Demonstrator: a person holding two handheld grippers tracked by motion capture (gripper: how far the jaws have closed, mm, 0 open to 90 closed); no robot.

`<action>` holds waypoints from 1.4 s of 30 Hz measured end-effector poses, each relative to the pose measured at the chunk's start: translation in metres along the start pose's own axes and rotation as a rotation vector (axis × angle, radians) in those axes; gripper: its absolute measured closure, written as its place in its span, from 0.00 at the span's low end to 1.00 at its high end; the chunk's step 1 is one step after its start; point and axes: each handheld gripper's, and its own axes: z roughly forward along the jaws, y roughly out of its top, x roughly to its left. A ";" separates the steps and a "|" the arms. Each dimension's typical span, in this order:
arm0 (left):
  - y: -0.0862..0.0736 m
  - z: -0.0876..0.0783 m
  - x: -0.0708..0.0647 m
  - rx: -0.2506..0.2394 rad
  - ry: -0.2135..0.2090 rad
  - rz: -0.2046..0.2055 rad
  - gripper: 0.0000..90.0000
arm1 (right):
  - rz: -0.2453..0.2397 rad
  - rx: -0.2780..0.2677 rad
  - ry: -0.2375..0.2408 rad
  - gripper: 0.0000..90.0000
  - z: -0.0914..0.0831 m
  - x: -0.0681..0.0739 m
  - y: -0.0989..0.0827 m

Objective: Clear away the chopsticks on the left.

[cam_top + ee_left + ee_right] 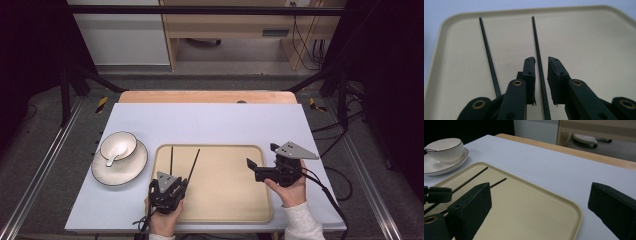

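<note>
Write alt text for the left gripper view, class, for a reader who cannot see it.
The left gripper has its two black jaws slightly apart around one thin black chopstick lying on a beige tray, the pads not pressing it. A second chopstick lies to its left on the tray.

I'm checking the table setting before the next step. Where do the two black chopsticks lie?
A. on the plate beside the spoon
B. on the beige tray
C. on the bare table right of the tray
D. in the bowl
B: both chopsticks lie flat on the left part of the beige tray, while the bowl on the plate holds a white spoon.
</note>
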 end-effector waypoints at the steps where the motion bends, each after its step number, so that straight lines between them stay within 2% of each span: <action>1: 0.006 -0.004 0.003 -0.010 -0.018 0.007 0.83 | 0.001 -0.002 -0.001 0.06 0.000 0.000 0.000; 6: 0.030 -0.018 0.013 -0.088 -0.106 0.076 0.72 | 0.008 -0.011 -0.001 0.06 -0.002 -0.001 0.001; 8: 0.038 -0.020 0.015 -0.097 -0.151 0.096 0.68 | 0.011 -0.013 -0.002 0.06 -0.003 -0.001 0.001; 9: 0.043 -0.022 0.017 -0.095 -0.167 0.121 0.66 | 0.010 -0.017 -0.004 0.06 -0.004 -0.001 0.002; 11: 0.051 -0.023 0.020 -0.090 -0.185 0.166 0.61 | 0.013 -0.023 -0.005 0.06 -0.005 -0.002 0.002; 13: 0.057 -0.024 0.023 -0.079 -0.204 0.198 0.52 | 0.015 -0.026 -0.004 0.05 -0.007 -0.002 0.003; 15: 0.061 -0.026 0.027 -0.065 -0.210 0.241 0.50 | 0.018 -0.027 -0.006 0.05 -0.007 -0.002 0.003; 18: 0.062 -0.031 0.035 -0.074 -0.203 0.283 0.42 | 0.023 -0.036 -0.011 0.05 -0.009 -0.004 0.003; 22: 0.057 -0.037 0.052 -0.084 -0.216 0.264 0.35 | 0.040 -0.045 -0.013 0.05 -0.011 -0.008 0.003; 25: 0.052 -0.042 0.067 -0.090 -0.200 0.264 0.31 | 0.044 -0.051 -0.016 0.05 -0.013 -0.010 0.002; 29: 0.048 -0.046 0.082 -0.091 -0.197 0.234 0.28 | 0.056 -0.045 -0.022 0.05 -0.013 -0.012 0.001; 33: 0.046 -0.051 0.093 -0.100 -0.176 0.226 0.25 | 0.058 -0.042 -0.026 0.05 -0.013 -0.014 0.000; 38: 0.043 -0.056 0.104 -0.113 -0.168 0.191 0.23 | 0.059 -0.040 -0.035 0.05 -0.012 -0.017 -0.003; 42: 0.039 -0.056 0.109 -0.111 -0.158 0.181 0.23 | 0.073 -0.030 -0.037 0.05 -0.010 -0.021 -0.007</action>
